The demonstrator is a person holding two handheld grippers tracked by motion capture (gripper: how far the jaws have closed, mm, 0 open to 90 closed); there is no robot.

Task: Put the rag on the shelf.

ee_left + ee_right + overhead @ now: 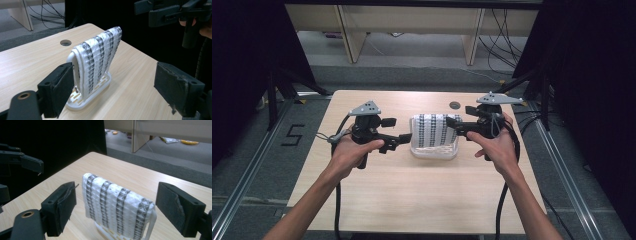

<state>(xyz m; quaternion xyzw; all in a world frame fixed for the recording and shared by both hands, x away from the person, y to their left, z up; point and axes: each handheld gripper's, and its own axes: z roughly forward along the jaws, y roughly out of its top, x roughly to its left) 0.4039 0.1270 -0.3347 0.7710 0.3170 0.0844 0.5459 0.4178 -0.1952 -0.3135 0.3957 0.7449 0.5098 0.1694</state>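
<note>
Striped cloth [434, 131] draped over white rack [434, 151], bench centre toward far edge; left tool [404, 138] and right tool [453, 123] both wide open, empty, flanking it; cloth looks soft, light, limp; likely pinch a hanging edge; rack may tip.

The desk [412, 200] is bare wood across its whole near half and along its left and right margins, so a hand can pass freely there. The one obstacle stands in the middle: a white rack [434, 150] with a striped cloth [433, 131] draped over it, upright above the surface. The left tool [399, 140] hangs just left of it and the right tool [457, 124] just right, each with jaws spread wide, narrowing the room on both sides. Behind the rack the far strip of desk lies free apart from a small round hole [455, 105] in the top.
</note>
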